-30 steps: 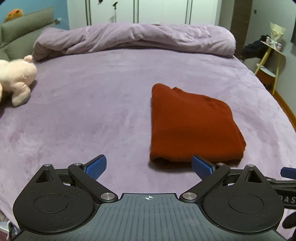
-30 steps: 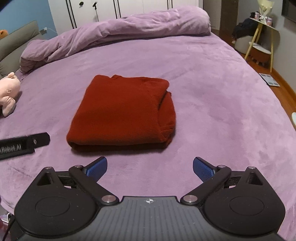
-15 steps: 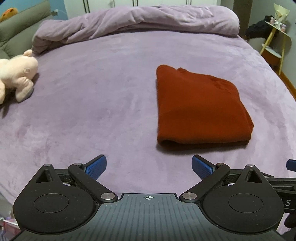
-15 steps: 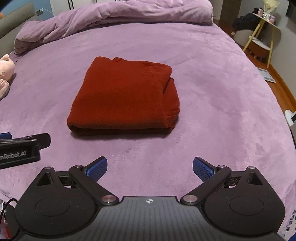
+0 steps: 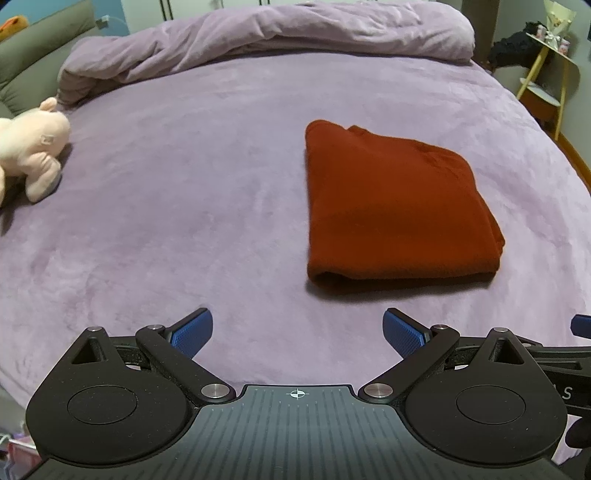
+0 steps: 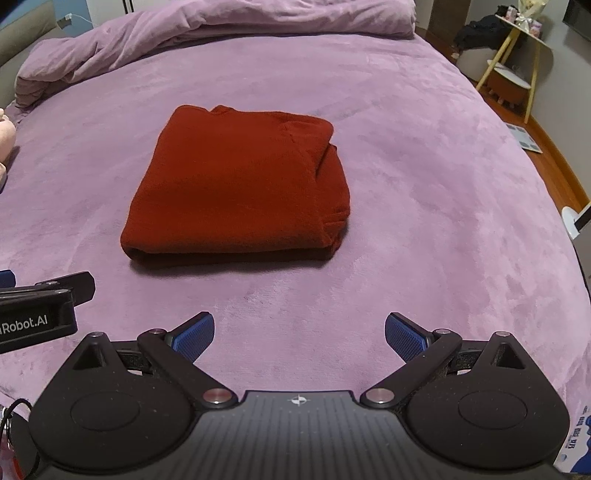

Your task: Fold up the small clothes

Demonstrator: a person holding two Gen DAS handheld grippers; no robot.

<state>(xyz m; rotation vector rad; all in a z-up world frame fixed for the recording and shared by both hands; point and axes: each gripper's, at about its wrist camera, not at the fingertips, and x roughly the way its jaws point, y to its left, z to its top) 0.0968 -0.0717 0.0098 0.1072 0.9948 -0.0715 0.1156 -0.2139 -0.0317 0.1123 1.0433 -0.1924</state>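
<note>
A dark red garment (image 5: 395,206) lies folded into a neat rectangle on the purple bed (image 5: 184,206). In the right wrist view the garment (image 6: 240,188) lies straight ahead on the bed (image 6: 424,206). My left gripper (image 5: 297,330) is open and empty, held back from the garment's near edge and left of it. My right gripper (image 6: 299,332) is open and empty, also short of the near edge. The left gripper's body shows at the left edge of the right wrist view (image 6: 37,314).
A pink plush toy (image 5: 31,147) lies at the bed's left side. A bunched purple duvet (image 5: 277,33) lies along the far edge. A yellow-legged side table (image 6: 517,62) stands on the wood floor at the right, beyond the bed's rounded edge.
Both grippers have pulled back and risen from the folded garment, which now sits farther away in both views. The jaws stayed open. The garment has not moved.
</note>
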